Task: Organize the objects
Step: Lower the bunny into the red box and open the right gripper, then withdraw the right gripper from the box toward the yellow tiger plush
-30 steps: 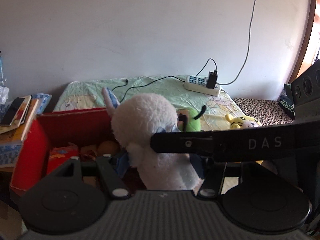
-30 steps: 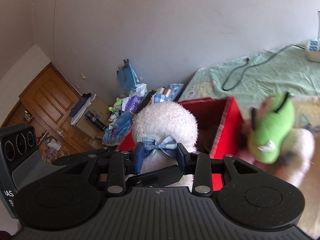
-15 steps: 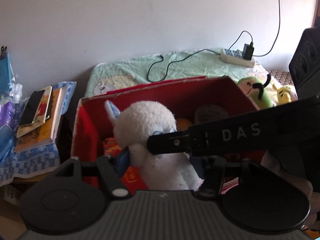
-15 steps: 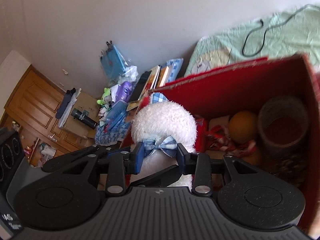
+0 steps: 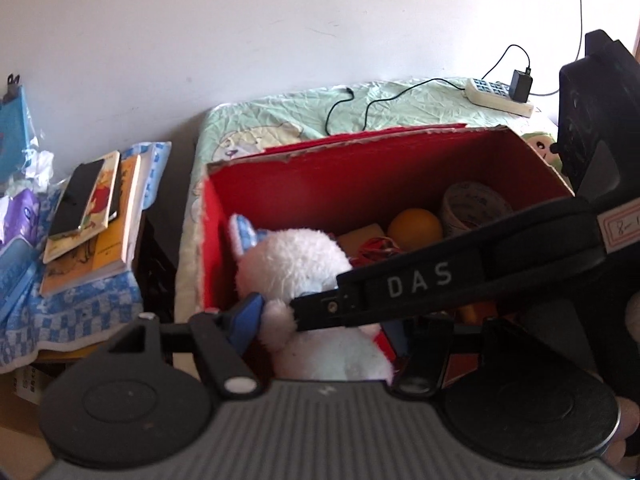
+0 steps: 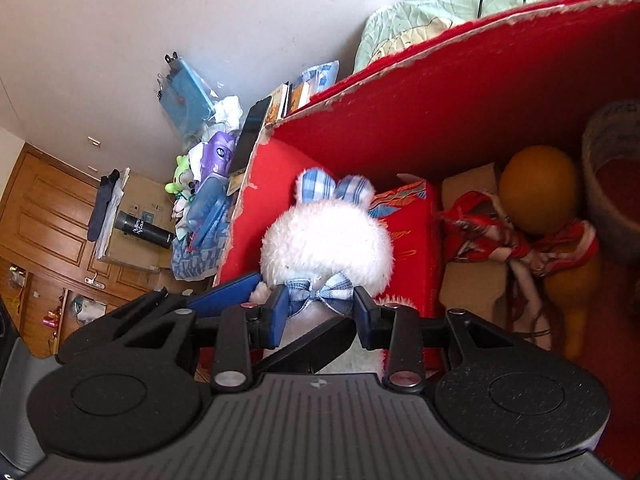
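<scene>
White plush rabbit [image 6: 326,240], upright with ears toward the far wall, hangs inside the red box [image 6: 460,80] at its left end. Right gripper [image 6: 321,307] jaws clamp its bow-tied neck; left gripper [image 5: 320,326] jaws grip its body.

You have one white plush rabbit [image 6: 326,240] and one red box [image 5: 360,184] to count. Inside the box you see one orange ball [image 5: 416,222], one roll of tape [image 5: 476,204] and one small red carton [image 6: 404,232]. On the bed you have one power strip [image 5: 498,96]. You hold two grippers, left [image 5: 328,320] and right [image 6: 320,308].
</scene>
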`<state>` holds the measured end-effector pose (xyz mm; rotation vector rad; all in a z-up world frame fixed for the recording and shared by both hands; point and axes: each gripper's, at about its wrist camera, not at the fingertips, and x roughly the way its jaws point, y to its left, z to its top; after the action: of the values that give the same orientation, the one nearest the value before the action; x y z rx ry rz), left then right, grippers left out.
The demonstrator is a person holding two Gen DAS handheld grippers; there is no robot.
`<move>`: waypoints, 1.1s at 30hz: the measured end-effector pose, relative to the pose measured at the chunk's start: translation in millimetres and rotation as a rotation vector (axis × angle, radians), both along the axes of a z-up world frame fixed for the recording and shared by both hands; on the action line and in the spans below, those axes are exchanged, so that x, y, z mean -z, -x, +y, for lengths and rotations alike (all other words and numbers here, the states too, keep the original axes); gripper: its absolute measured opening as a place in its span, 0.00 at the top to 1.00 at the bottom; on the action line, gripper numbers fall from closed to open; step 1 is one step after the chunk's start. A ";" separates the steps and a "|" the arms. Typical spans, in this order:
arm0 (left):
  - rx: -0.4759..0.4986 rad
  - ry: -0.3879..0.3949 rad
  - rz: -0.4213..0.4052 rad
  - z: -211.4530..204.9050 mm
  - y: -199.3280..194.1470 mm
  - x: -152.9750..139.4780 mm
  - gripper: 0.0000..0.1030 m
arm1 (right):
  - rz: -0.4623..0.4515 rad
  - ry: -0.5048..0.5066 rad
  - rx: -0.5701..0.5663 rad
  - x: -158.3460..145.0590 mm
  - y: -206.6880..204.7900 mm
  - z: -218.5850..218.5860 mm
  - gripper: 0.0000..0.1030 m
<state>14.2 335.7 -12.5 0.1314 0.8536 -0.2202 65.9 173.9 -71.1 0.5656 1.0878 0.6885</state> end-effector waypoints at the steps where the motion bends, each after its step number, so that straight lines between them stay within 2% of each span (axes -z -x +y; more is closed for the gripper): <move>1: -0.002 0.002 0.005 2.5 -0.6 0.3 0.40 | 0.007 0.004 -0.006 1.5 -0.7 2.7 0.62; 6: -0.011 0.010 0.017 7.6 0.7 0.8 0.39 | -0.001 0.024 -0.016 2.6 1.6 6.6 0.60; 10: -0.014 0.013 0.023 5.0 0.4 0.5 0.29 | 0.010 0.016 -0.001 2.6 6.1 -3.8 0.53; 14: -0.015 0.012 0.006 1.8 6.9 -2.1 0.14 | -0.036 0.042 0.013 -5.7 17.5 -15.8 0.50; 25: -0.016 0.023 0.001 -30.3 22.4 -26.4 0.08 | -0.148 0.045 0.044 -30.3 41.5 -51.2 0.48; 33: -0.027 0.044 0.027 -90.1 18.0 -36.5 0.06 | -0.218 0.057 0.135 -54.0 61.8 -117.0 0.48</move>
<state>-3.8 245.6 24.0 0.0756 0.8764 -0.2154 4.1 56.9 -17.1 0.4980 0.8556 0.5849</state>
